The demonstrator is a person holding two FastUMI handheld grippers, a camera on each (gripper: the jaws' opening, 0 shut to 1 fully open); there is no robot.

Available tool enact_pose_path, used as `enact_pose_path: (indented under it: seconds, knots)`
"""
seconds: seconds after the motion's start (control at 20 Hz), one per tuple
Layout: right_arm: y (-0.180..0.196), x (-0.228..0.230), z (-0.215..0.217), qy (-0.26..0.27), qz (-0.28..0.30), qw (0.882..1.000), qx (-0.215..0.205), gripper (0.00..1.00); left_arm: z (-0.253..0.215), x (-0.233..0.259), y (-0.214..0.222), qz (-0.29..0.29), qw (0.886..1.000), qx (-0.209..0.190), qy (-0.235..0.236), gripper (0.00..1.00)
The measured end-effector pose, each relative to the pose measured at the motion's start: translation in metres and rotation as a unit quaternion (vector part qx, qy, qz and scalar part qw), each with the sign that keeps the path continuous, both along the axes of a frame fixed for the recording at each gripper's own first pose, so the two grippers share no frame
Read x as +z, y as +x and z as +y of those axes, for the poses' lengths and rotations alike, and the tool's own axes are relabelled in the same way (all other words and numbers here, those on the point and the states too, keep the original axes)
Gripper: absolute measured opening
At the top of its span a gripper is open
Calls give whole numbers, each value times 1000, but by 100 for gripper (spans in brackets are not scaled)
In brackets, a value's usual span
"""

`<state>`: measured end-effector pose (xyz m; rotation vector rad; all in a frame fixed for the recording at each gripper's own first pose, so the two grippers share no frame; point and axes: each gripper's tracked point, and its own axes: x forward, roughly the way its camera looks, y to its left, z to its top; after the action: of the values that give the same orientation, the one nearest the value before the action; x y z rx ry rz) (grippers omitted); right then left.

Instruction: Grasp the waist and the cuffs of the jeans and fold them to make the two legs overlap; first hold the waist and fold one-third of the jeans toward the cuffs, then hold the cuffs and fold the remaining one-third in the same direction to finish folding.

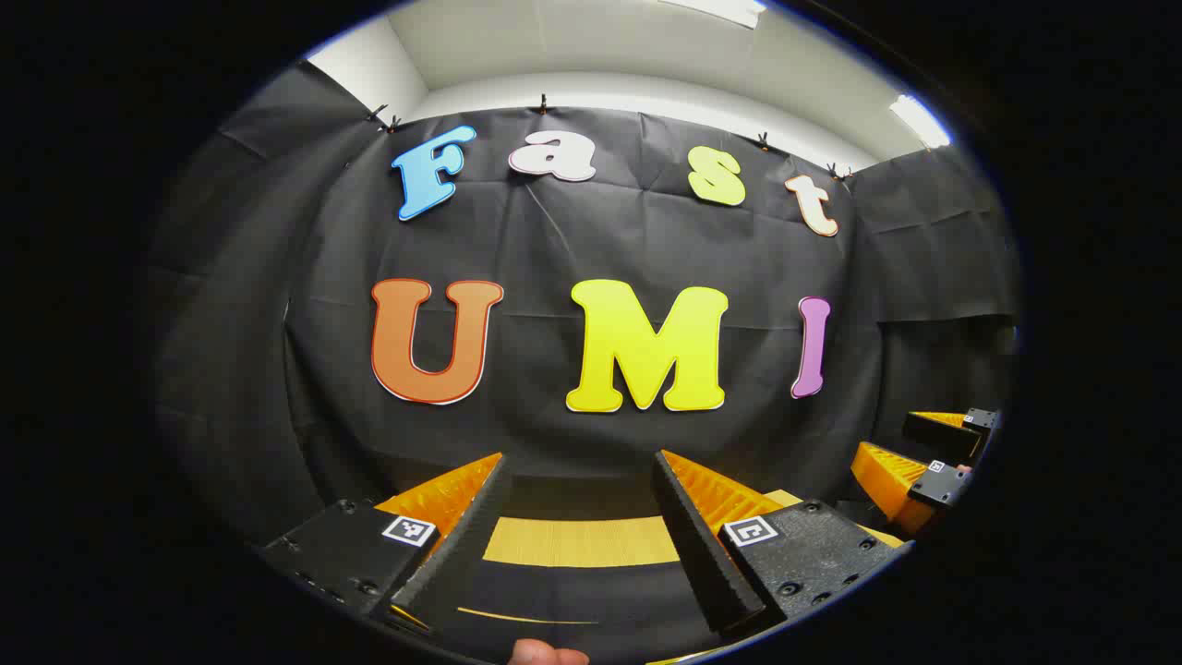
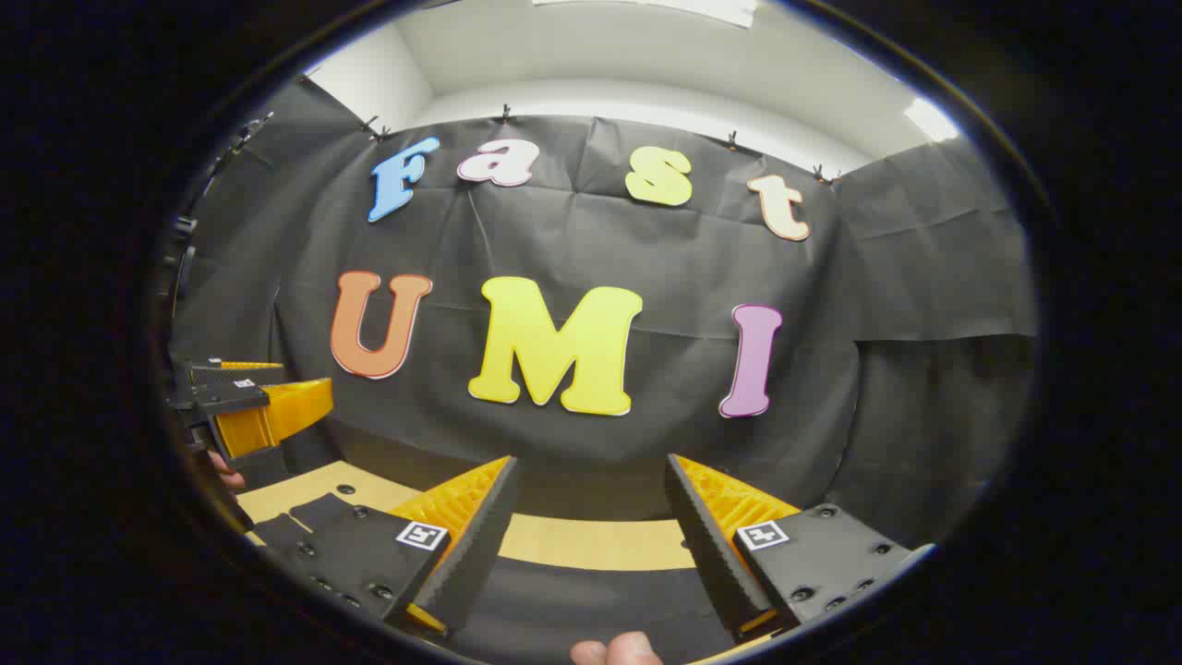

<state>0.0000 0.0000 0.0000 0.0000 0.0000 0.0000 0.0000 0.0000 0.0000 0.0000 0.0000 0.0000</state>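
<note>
My left gripper (image 1: pixel 580 457) is held up level, facing the black cloth wall, open with nothing between its fingers. My right gripper (image 2: pixel 592 459) faces the same wall and is also open and empty. In the left gripper view the right gripper (image 1: pixel 885 441) shows at the right edge with its jaws apart. In the right gripper view a finger (image 2: pixel 277 406) of the left gripper shows at the left edge, held by a hand (image 2: pixel 224 473). Between each pair of fingers lies a dark band (image 1: pixel 572 605) below the table; I cannot tell whether it is the jeans.
A strip of pale wooden tabletop (image 1: pixel 580 542) (image 2: pixel 591 543) runs in front of the wall, low in both views. A fingertip (image 1: pixel 547 655) (image 2: pixel 619 649) shows at the bottom edge of each view. Ceiling lights (image 1: pixel 919 120) glow above the cloth.
</note>
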Motion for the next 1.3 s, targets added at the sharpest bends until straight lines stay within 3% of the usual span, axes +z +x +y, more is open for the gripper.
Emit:
enact_pose_path:
  seconds: [1.0,1.3]
  knots:
    - [12,5,-12,0,-3,1000,-3,98,5,-2,6,10,1000,5,9,97]
    - [19,-11,-50,34,33,999,-15,97,37,-10,6,22,999,44,15,98]
